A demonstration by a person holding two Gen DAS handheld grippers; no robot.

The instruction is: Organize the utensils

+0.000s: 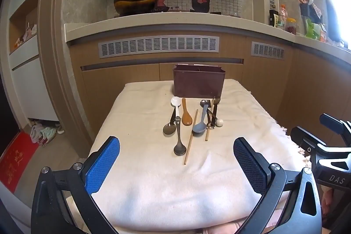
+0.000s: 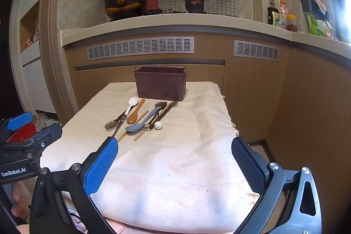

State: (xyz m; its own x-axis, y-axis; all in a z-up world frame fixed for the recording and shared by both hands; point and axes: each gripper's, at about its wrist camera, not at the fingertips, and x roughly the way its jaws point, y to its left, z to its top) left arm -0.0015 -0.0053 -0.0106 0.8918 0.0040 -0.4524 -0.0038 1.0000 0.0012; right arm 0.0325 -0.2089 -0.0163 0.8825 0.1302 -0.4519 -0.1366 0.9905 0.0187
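Note:
A dark brown divided utensil holder (image 1: 198, 82) (image 2: 160, 83) stands at the far end of a cloth-covered table (image 1: 153, 185) (image 2: 186, 168). In front of it lie several utensils: a white spoon (image 1: 176, 102) (image 2: 132, 102), a brown wooden spoon (image 1: 186, 116) (image 2: 135, 114), a grey-blue spoon (image 1: 200, 124) (image 2: 140, 124), dark metal spoons (image 1: 179, 139) (image 2: 113, 123), chopsticks (image 1: 190, 137) (image 2: 151, 124) and a small white ball-ended piece (image 1: 219, 122) (image 2: 158, 125). My left gripper (image 1: 176, 150) hovers open near the table's front, empty. My right gripper (image 2: 174, 150) is open and empty too, to the right of the left one.
Behind the table runs a wooden cabinet with vent grilles (image 1: 159, 46) under a counter holding a black pot (image 1: 136, 0) and jars (image 1: 290, 25). The right gripper's body (image 1: 329, 157) shows at the right edge of the left wrist view. Slippers and a red mat (image 1: 17, 159) lie on the floor left.

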